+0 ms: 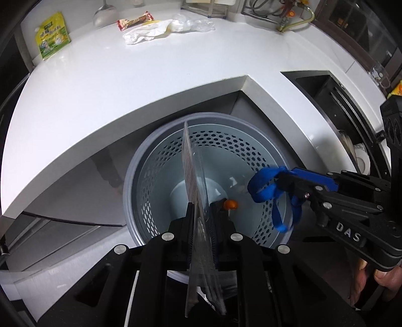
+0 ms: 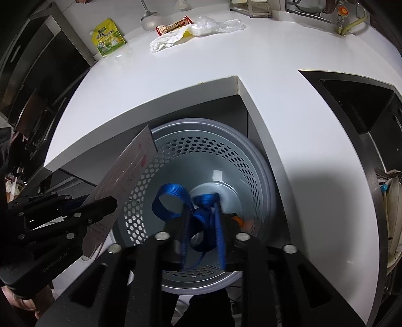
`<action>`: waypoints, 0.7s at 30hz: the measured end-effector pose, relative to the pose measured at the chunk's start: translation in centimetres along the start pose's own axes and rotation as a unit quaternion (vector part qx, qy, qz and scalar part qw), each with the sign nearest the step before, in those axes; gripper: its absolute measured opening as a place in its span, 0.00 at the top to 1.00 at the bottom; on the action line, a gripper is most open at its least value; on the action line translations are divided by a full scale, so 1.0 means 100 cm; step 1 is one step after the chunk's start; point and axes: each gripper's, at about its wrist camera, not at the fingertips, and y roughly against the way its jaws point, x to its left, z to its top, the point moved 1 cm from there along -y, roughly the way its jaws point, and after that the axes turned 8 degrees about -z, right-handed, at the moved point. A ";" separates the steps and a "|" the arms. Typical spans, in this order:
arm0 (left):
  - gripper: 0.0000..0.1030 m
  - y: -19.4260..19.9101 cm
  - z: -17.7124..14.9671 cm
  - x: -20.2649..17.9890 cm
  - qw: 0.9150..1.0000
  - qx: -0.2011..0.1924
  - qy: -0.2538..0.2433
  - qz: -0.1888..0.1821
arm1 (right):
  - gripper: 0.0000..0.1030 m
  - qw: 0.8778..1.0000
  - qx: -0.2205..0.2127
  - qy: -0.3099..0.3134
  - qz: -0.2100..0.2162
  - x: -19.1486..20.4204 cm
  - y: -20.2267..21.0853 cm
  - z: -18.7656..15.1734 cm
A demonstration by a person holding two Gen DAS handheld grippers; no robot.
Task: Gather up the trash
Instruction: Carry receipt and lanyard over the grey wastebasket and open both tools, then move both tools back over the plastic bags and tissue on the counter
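Note:
A grey perforated bin (image 1: 140, 181) (image 2: 253, 143) stands on the floor in the counter's inner corner, and both grippers point down into it. My left gripper (image 1: 202, 211) (image 2: 110, 203) is shut on a flat clear plastic package (image 1: 191, 161) (image 2: 130, 166), held on edge over the bin's rim. A blue strap (image 1: 261, 186) (image 2: 173, 198) hangs in loops over the bin's mouth. It lies between the jaws of my right gripper (image 1: 282, 182) (image 2: 204, 218), which stand slightly apart, and its hanging ends look blurred.
On the white counter (image 1: 125, 83) behind the bin lie a green-yellow pouch (image 1: 52, 36), a snack wrapper (image 1: 135, 21), a crumpled white bag (image 1: 148, 32) and a clear plastic bag (image 1: 193, 25). A dark sink (image 1: 326, 95) with dishes is at the right. A hand (image 1: 384, 279) grips the right tool.

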 end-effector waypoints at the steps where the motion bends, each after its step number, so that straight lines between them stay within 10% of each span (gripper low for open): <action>1: 0.81 0.000 0.000 0.001 1.000 -0.001 0.003 0.003 | 0.63 1.000 -0.003 -0.002 0.000 -0.001 0.001 0.000; 5: 0.58 0.004 0.000 0.005 1.000 -0.008 0.011 0.011 | 0.60 1.000 -0.005 -0.003 -0.001 -0.002 0.002 0.000; 21: 0.38 0.023 0.016 0.015 0.998 -0.045 0.017 0.038 | 0.49 0.999 -0.033 -0.009 0.001 -0.002 0.014 0.011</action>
